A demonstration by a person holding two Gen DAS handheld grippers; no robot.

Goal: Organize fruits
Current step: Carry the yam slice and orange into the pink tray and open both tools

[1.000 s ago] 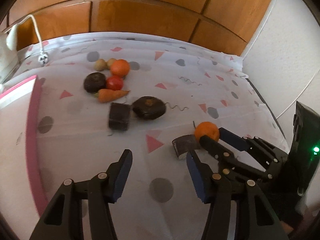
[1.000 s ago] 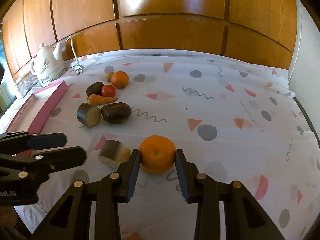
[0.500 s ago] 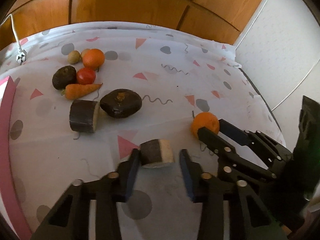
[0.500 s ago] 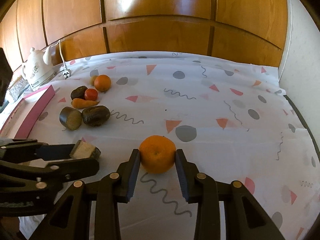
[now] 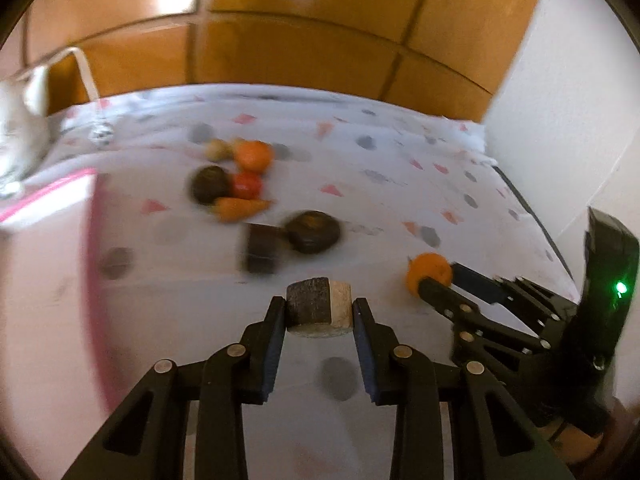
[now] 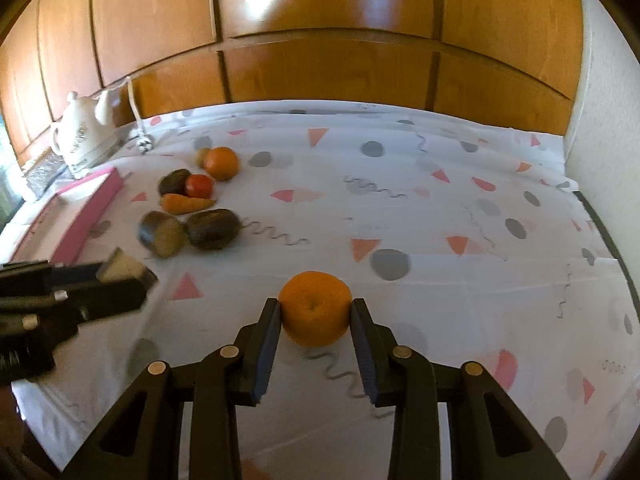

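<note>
Now clamping left gripper [image 5: 319, 312] on the cut dark root piece [image 5: 319, 312], lifting it off the tablecloth [image 6: 440, 208]; right gripper [image 6: 315, 316] gripping the orange [image 6: 315, 314], readying both for sorting.

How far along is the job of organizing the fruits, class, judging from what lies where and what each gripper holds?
Done: nothing looks sorted yet. An orange, tomato, carrot and dark pieces lie clustered on the tablecloth beside the pink tray.
In hand: the left gripper, its jaws just closed, clamps a dark cut piece; the right gripper clamps another orange.
Left: placing both, then the cluster.
</note>
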